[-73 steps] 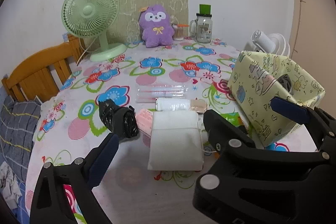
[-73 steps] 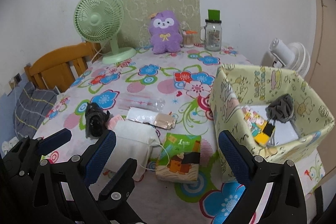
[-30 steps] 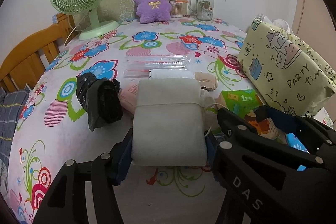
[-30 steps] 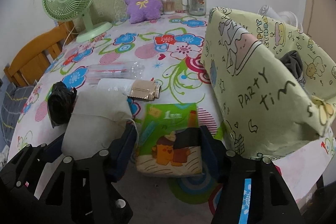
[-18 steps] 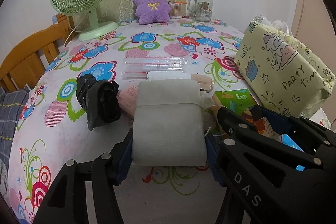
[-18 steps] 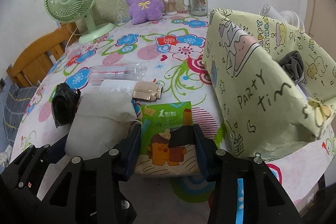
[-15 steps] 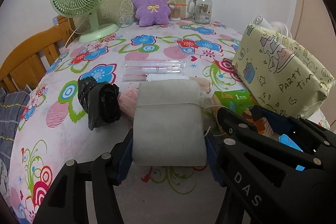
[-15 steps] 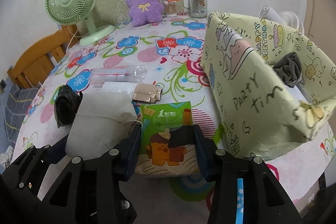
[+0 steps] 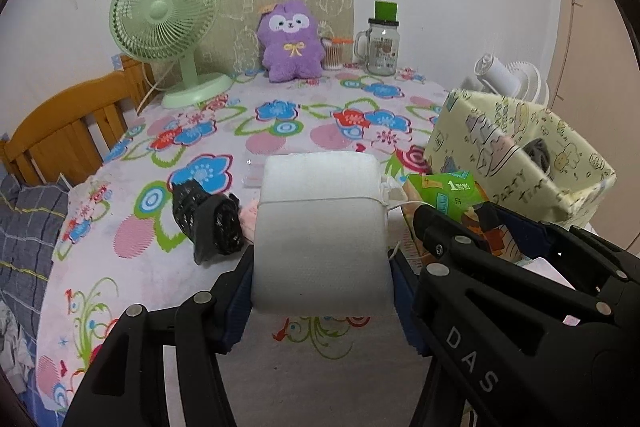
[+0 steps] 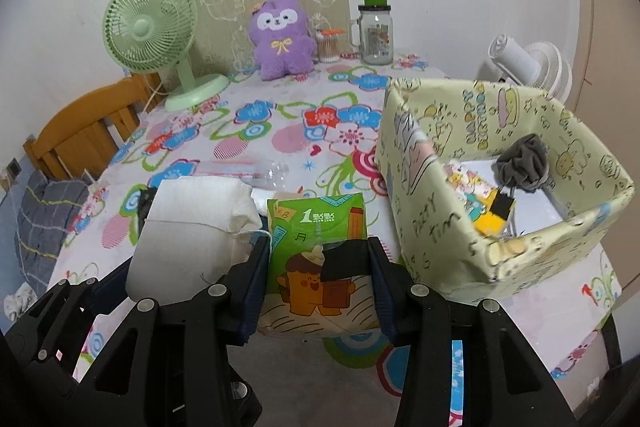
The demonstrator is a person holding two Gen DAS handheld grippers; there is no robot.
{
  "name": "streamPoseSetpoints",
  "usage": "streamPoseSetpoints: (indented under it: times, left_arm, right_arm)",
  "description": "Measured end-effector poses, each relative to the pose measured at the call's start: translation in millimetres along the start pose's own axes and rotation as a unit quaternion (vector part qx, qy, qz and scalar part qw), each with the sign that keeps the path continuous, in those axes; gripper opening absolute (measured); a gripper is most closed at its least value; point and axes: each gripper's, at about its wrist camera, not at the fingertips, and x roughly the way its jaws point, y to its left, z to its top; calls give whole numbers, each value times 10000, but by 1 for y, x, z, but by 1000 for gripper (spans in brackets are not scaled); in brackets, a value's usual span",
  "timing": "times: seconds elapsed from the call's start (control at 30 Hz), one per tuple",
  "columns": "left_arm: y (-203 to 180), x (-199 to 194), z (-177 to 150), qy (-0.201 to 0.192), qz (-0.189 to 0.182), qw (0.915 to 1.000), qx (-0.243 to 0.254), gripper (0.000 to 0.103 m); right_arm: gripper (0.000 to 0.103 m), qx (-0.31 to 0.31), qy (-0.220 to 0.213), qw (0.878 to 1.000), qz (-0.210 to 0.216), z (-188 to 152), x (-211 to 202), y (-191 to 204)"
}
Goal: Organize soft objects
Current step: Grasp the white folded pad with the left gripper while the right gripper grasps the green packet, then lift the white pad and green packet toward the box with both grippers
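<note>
My left gripper (image 9: 322, 267) is shut on a white padded pouch (image 9: 320, 219) tied round with string, and holds it clear of the flowered tablecloth (image 9: 280, 135). Beside it, my right gripper (image 10: 318, 267) is shut on a green tissue pack (image 10: 316, 227) with a cartoon print, also lifted off the cloth. The pouch (image 10: 192, 239) shows at the left of the right wrist view. The tissue pack (image 9: 444, 187) shows at the right of the left wrist view. A yellow-green patterned box (image 10: 440, 207) stands open just right of the tissue pack, with a grey cloth (image 10: 522, 163) inside.
A crumpled black bag (image 9: 212, 223) lies left of the pouch, and clear plastic packets (image 10: 256, 169) lie behind it. At the back stand a green fan (image 10: 150, 27), a purple plush (image 10: 280, 39) and a glass jar (image 10: 376, 31). A wooden chair (image 10: 80, 131) borders the left edge.
Both grippers came down open around the pouch and the tissue pack and closed on them. In the last half second both rose, lifting the two things off the cloth.
</note>
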Motion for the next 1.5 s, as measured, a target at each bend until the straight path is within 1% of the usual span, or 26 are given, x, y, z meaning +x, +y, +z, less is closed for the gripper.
streamPoseSetpoints:
  times: [0.23, 0.6, 0.73, 0.93, 1.1, 1.5]
  left_arm:
    - [1, -23, 8, -196, 10, 9998, -7, 64]
    - [-1, -49, 23, -383, 76, 9992, 15, 64]
    - [-3, -57, 28, -454, 43, 9990, 4, 64]
    - [-7, -63, 37, -552, 53, 9985, -10, 64]
    - [-12, -64, 44, -559, 59, 9984, -31, 64]
    - [-38, -63, 56, -634, 62, 9980, -6, 64]
  right_arm:
    - [50, -65, -190, 9998, 19, 10, -23, 5]
    - [50, -136, -385, 9991, 92, 25, -51, 9]
    - [50, -205, -449, 9987, 99, 33, -59, 9]
    - [50, -254, -548, 9981, 124, 42, -68, 7]
    - [50, -277, -554, 9980, 151, 49, -71, 3]
    - [50, -306, -627, 9974, 152, 62, -73, -23]
